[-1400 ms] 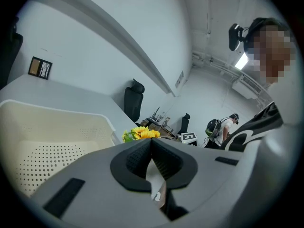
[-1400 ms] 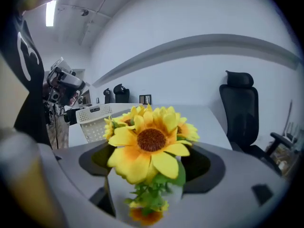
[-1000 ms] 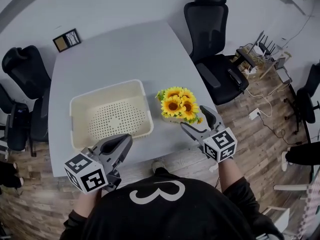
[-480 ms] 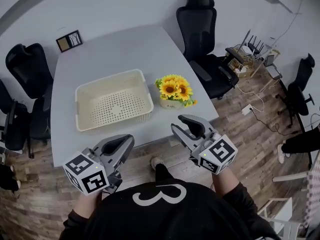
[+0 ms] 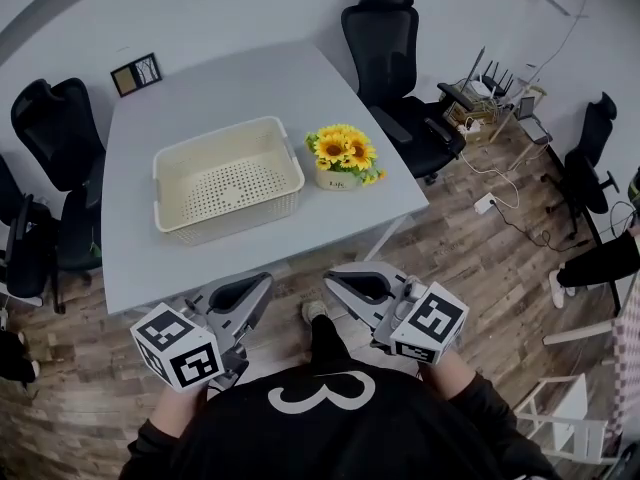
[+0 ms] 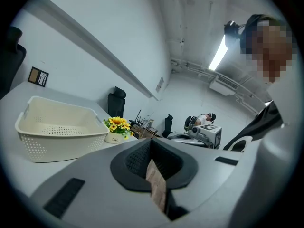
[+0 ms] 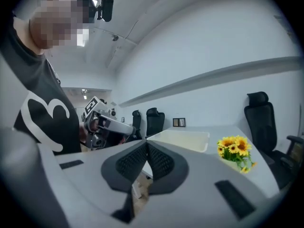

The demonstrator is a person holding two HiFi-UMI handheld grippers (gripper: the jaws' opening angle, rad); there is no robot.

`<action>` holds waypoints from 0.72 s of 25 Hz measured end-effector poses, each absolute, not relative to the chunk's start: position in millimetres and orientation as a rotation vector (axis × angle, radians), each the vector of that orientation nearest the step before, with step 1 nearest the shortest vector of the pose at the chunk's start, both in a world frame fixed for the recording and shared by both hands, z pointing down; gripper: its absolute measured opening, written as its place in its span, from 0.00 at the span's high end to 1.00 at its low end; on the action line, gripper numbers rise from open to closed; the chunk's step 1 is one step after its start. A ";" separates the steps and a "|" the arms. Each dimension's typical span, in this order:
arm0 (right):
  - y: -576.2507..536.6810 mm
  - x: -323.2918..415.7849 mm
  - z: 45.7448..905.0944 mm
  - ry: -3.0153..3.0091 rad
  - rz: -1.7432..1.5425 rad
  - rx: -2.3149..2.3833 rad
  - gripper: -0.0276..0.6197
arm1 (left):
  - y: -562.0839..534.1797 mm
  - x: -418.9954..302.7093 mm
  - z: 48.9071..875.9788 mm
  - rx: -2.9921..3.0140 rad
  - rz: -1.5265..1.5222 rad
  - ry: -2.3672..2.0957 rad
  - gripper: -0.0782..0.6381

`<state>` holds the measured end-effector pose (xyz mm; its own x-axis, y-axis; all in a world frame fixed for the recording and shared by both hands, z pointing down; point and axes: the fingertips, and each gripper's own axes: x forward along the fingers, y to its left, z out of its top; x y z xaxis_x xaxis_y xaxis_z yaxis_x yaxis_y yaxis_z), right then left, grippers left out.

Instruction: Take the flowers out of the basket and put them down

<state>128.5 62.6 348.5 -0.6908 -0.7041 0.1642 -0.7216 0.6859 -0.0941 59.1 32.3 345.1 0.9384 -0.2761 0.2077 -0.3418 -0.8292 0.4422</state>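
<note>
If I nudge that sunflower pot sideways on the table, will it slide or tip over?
Likely tippy: the sunflowers spread wider than their small white pot, so it looks top-heavy. Probably light; a low push on the smooth table may slide it. The blooms would likely flex.

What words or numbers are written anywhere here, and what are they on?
"3": big and white, on the person's black shirt.
"Life": small print on the white flower pot; it looks like this word, but it is tiny.
The picture frame: too small to read.
The marker cubes: only black-and-white squares, no letters or numbers.
</note>
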 end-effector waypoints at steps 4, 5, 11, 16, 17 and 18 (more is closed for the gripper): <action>75.2 120.6 349.9 -2.802 0.257 1.180 0.94 | 47.0 56.1 351.4 2.605 0.183 -0.423 0.87; 77.6 118.2 350.0 -2.802 0.259 1.179 0.94 | 50.4 55.6 353.2 2.603 0.187 -0.415 0.87; 90.9 104.8 353.7 -2.796 0.254 1.141 0.94 | 64.1 51.6 356.6 2.606 0.191 -0.389 0.87; 99.0 102.3 354.9 -2.788 0.232 1.127 0.95 | 71.4 53.9 357.6 2.619 0.196 -0.369 0.87; 99.9 102.6 354.7 -2.787 0.230 1.131 0.95 | 72.4 54.1 357.4 2.621 0.197 -0.367 0.87; 100.5 103.3 354.3 -2.785 0.229 1.139 0.95 | 73.2 54.1 357.3 2.624 0.197 -0.364 0.87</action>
